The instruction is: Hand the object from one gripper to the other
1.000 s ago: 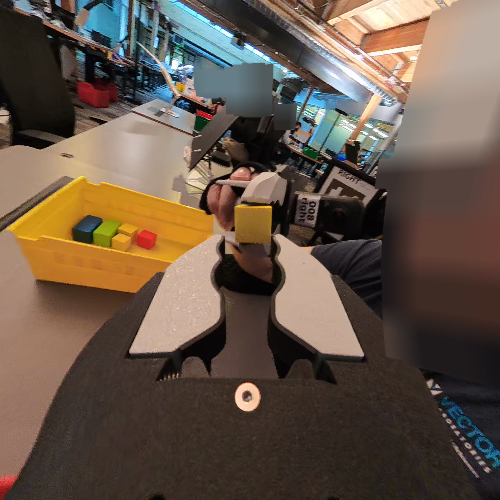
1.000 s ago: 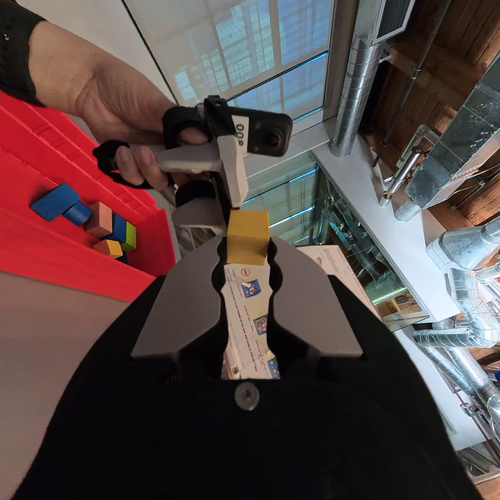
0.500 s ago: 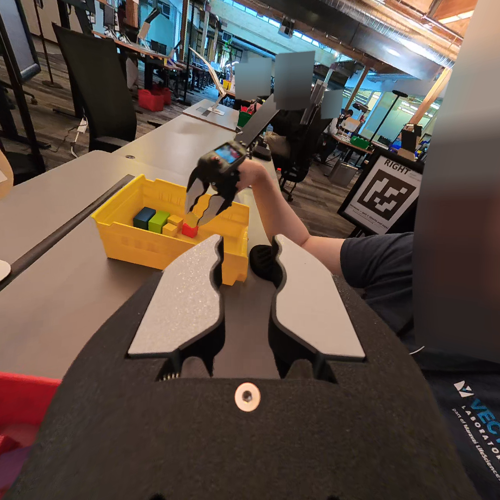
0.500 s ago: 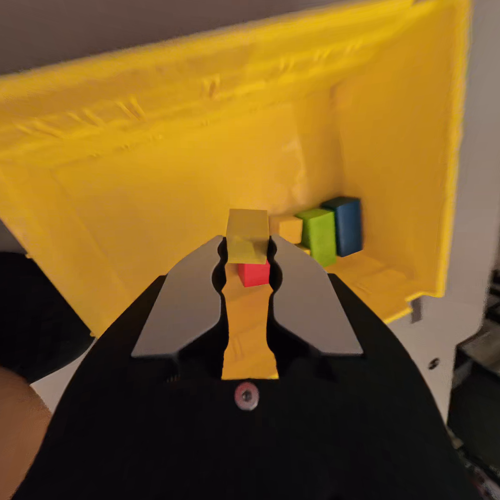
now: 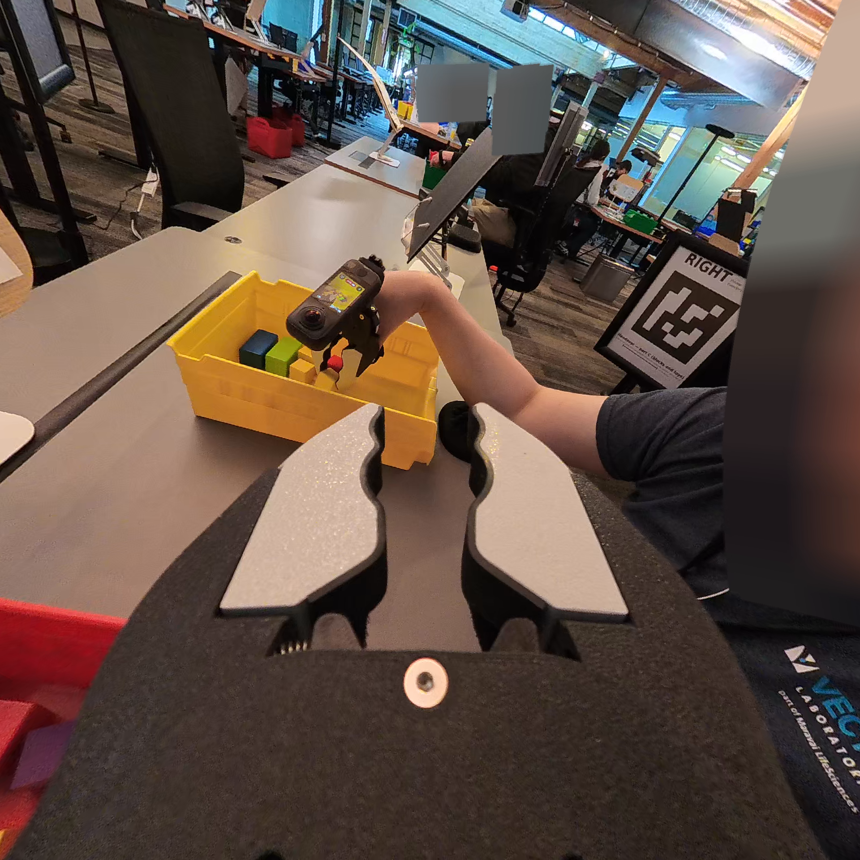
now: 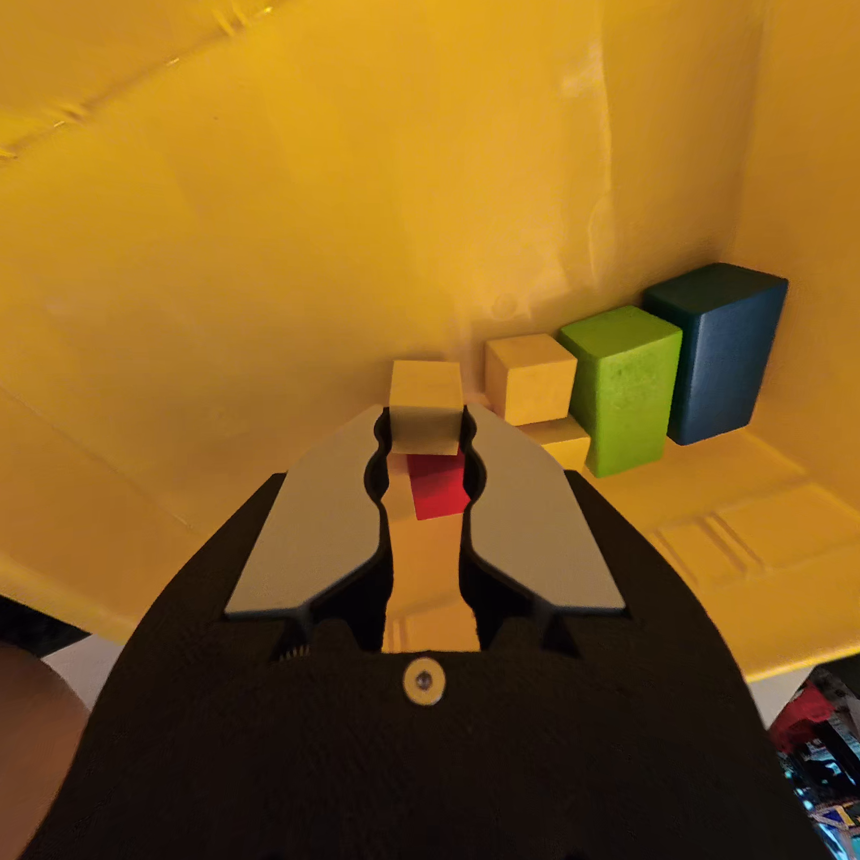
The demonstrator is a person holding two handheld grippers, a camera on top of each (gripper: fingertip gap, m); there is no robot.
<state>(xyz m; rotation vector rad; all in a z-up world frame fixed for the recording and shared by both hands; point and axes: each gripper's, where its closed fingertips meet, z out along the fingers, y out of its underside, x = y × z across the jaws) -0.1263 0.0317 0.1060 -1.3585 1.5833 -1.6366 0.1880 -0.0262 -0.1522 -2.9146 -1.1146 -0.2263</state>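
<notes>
Closest in, the left gripper (image 5: 426,435) hangs over the grey bench (image 5: 139,488), jaws parted with nothing between them, just bare bench showing through the gap. Down at its near corner sits a red bin (image 5: 42,642), glimpsed only in the left wrist view.

Beyond the left gripper lies the yellow bin (image 5: 260,405), and here is the action: the right gripper (image 5: 336,370) dips nose-down into it, a bare forearm reaching in behind. From this distance its tips look blurred; something yellow and something red show between them, no more.

The right wrist view settles it. The right gripper (image 6: 424,419) has its jaws closed on the yellow cube (image 6: 426,409), pinched at the very tips, deep inside the yellow bin (image 6: 232,209). Whether the cube touches the bin floor, I cannot tell. Right behind it, between the fingers, lies a red cube (image 6: 438,488).

Just beside the held cube, along the bin's wall: another yellow cube (image 6: 530,377), a flatter yellow block (image 6: 565,444) under its edge, then a green block (image 6: 623,391), then a dark blue block (image 6: 719,353) in the corner, touching side by side.
</notes>
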